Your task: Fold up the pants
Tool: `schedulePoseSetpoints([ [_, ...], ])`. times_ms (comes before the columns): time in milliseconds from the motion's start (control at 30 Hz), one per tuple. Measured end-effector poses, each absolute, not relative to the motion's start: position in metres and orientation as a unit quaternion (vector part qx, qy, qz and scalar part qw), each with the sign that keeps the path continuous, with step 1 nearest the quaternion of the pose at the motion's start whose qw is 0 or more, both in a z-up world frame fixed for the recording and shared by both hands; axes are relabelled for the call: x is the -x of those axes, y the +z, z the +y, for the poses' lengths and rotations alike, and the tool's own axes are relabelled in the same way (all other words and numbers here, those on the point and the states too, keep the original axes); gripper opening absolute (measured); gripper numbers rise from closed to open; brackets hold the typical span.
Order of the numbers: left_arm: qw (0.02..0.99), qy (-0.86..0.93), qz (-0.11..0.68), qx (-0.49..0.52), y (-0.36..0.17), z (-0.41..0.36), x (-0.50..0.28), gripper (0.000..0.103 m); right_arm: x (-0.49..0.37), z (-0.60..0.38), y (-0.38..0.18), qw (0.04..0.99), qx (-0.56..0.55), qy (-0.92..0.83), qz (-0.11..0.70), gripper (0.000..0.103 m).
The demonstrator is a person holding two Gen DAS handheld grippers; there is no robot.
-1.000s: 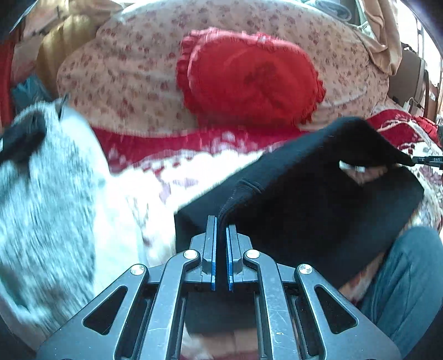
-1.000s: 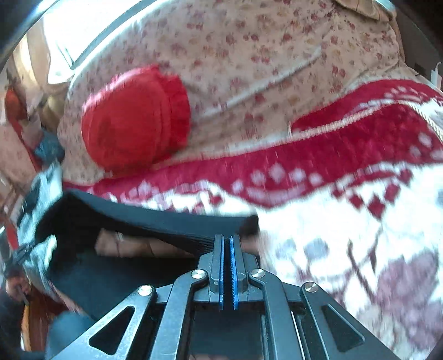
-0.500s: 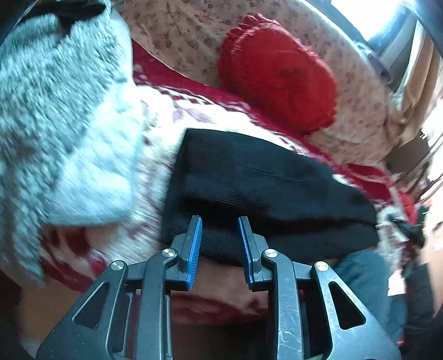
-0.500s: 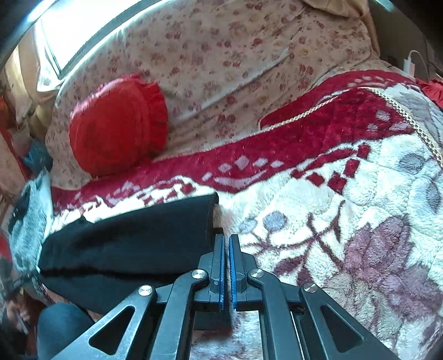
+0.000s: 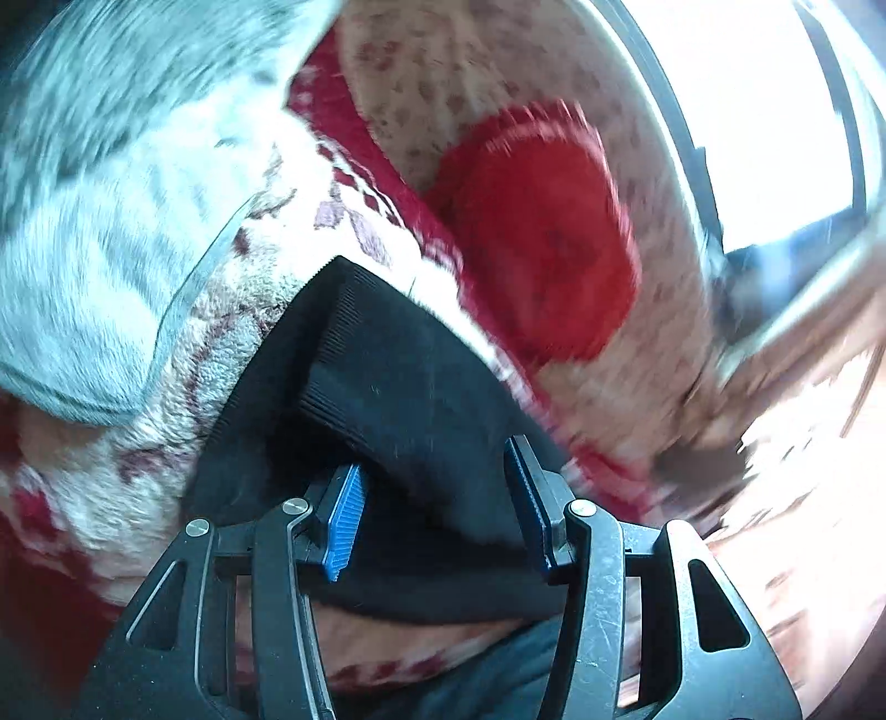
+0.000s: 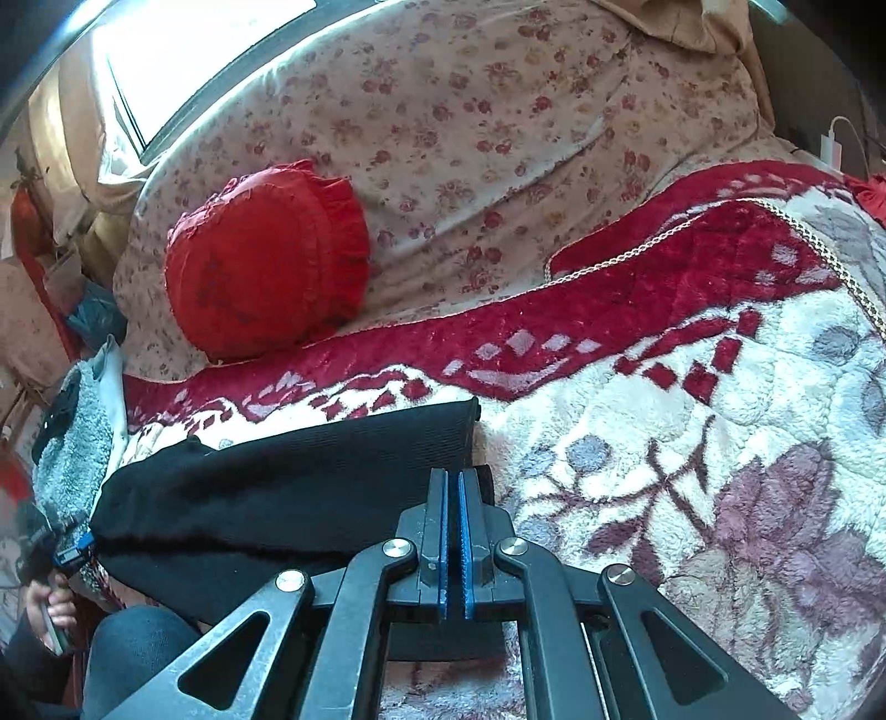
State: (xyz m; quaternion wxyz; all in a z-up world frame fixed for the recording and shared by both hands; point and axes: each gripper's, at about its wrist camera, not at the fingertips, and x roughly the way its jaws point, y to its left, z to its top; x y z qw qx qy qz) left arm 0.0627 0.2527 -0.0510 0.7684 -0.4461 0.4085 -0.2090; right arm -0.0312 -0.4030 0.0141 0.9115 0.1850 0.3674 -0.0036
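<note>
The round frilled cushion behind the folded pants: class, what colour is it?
Plain red. The cushion shows best in the right wrist view, against the floral bedding.

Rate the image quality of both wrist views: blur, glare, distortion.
Left wrist view: heavy motion smear across the red cushion and grey fleece, the window blown out white; only the left claw and the black pants near it stay crisp. Right wrist view: sharp throughout, fisheye bending at the edges, glare at the top-left window, even daylight on the blanket.
</note>
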Motion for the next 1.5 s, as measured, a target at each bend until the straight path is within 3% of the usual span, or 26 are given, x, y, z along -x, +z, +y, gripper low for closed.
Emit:
schedulePoseSetpoints([
  [133,0.737,-0.206,0.392,0.51,-0.061,0.264,-0.065,0.047,0.034,-0.402,0.019,0.916,-0.188,-0.005,0.355,0.002],
  [200,0.751,-0.205,0.389,0.492,-0.055,0.262,-0.064,0.038,0.038,-0.406,0.021,0.917,-0.208,-0.002,0.341,0.002],
  [267,0.763,-0.201,0.394,0.472,-0.049,0.262,-0.064,0.02,0.043,-0.411,0.021,0.912,-0.241,0.002,0.331,0.002],
  [367,0.781,-0.184,0.403,0.44,-0.042,0.257,-0.067,0.009,0.056,-0.42,0.017,0.898,-0.313,0.014,0.308,0.003],
  [533,0.821,-0.156,0.413,0.362,-0.032,0.24,-0.073,0.008,0.077,-0.43,-0.007,0.845,-0.462,0.045,0.267,0.006],
  [733,0.837,-0.135,0.424,0.318,-0.036,0.232,-0.075,0.012,0.066,-0.423,-0.049,0.773,-0.555,0.074,0.298,0.011],
  [900,0.832,-0.127,0.43,0.326,-0.041,0.233,-0.079,0.014,0.052,-0.428,-0.07,0.758,-0.565,0.011,0.326,0.014],
  [1033,0.824,-0.126,0.436,0.339,-0.044,0.236,-0.084,0.015,0.053,-0.431,-0.08,0.743,-0.595,-0.008,0.305,0.014],
  [1233,0.824,-0.13,0.444,0.328,-0.036,0.236,-0.083,0.004,0.038,-0.427,-0.072,0.756,-0.578,0.013,0.306,0.013],
  [1267,0.826,-0.131,0.443,0.323,-0.032,0.235,-0.084,0.004,0.035,-0.426,-0.066,0.767,-0.562,0.018,0.31,0.004],
  [1500,0.853,-0.166,0.386,0.31,0.048,0.234,-0.131,0.004,0.023,-0.425,-0.008,0.829,-0.516,0.059,0.209,0.004],
])
